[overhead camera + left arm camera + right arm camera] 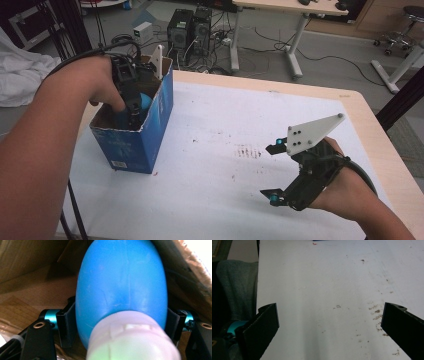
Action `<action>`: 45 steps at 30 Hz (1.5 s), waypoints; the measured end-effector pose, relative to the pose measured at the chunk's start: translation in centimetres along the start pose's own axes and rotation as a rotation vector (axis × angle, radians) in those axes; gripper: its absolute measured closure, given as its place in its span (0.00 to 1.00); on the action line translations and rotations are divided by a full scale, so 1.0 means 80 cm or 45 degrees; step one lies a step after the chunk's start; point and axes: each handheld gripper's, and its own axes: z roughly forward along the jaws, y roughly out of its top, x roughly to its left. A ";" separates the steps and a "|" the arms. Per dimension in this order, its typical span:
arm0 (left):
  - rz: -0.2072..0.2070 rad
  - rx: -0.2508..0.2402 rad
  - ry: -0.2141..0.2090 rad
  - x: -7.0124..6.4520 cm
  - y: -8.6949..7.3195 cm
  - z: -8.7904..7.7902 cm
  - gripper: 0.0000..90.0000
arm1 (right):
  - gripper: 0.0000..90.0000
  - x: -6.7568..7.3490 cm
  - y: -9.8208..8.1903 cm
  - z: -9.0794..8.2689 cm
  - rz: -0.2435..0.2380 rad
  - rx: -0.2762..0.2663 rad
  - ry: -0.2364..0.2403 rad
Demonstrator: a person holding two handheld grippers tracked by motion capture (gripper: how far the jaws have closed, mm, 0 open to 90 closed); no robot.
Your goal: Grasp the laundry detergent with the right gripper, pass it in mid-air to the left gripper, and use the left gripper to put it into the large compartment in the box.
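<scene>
Spreading across most of the scene is the worktop (280,100), a pale wooden top covered by a white sheet (225,200) that carries brownish smudges near its middle. Near the worktop's far left corner stands a blue cardboard box (145,135), open at the top with ragged torn edges. The person's left forearm comes in from the near left edge, and the left tongs (134,117) point down into that box. Inside the box sits a blue rubber bulb (122,282) with a pale, whitish neck, lying between the two black jaws of the left tongs (120,325). The jaws flank the bulb's lower sides very closely; whether they press on it or merely stand beside it I cannot tell. Only a small patch of the blue bulb (146,102) peeks out beside the tongs from above. Over by the near right corner, the right tongs (275,172) rest low over the sheet, well apart from the box, with their jaws spread wide and nothing between them (329,322).
</scene>
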 end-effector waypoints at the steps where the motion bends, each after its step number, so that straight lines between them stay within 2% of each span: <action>1: 0.001 0.002 0.004 0.000 0.000 -0.002 0.31 | 0.01 0.000 0.000 0.000 0.000 0.001 -0.001; 3: -0.016 -0.020 0.006 -0.001 -0.001 -0.006 0.31 | 0.01 0.000 0.001 -0.001 -0.003 0.001 0.000; 10: 0.007 -0.032 0.038 -0.005 -0.004 -0.025 0.26 | 0.01 -0.002 0.000 -0.005 -0.002 -0.001 -0.006; 15: 0.005 -0.048 0.058 -0.008 -0.008 -0.039 0.23 | 0.01 -0.003 0.000 -0.009 -0.004 0.009 -0.018; 26: 0.104 -0.098 0.092 -0.033 -0.006 -0.075 0.18 | 0.01 -0.010 0.003 -0.019 -0.004 0.029 -0.021; 30: 0.160 -0.109 0.102 -0.046 -0.003 -0.088 0.14 | 0.01 -0.014 0.003 -0.025 0.001 0.050 -0.020; 34: 0.228 -0.135 0.078 -0.062 0.002 -0.097 0.11 | 0.01 -0.019 0.003 -0.031 0.000 0.085 -0.022; 40: 0.380 -0.150 0.064 -0.092 0.015 -0.102 0.11 | 0.01 -0.027 0.008 -0.041 -0.008 0.149 -0.012; 45: 0.489 -0.145 0.018 -0.114 0.028 -0.098 0.07 | 0.01 -0.033 0.014 -0.046 -0.036 0.254 -0.002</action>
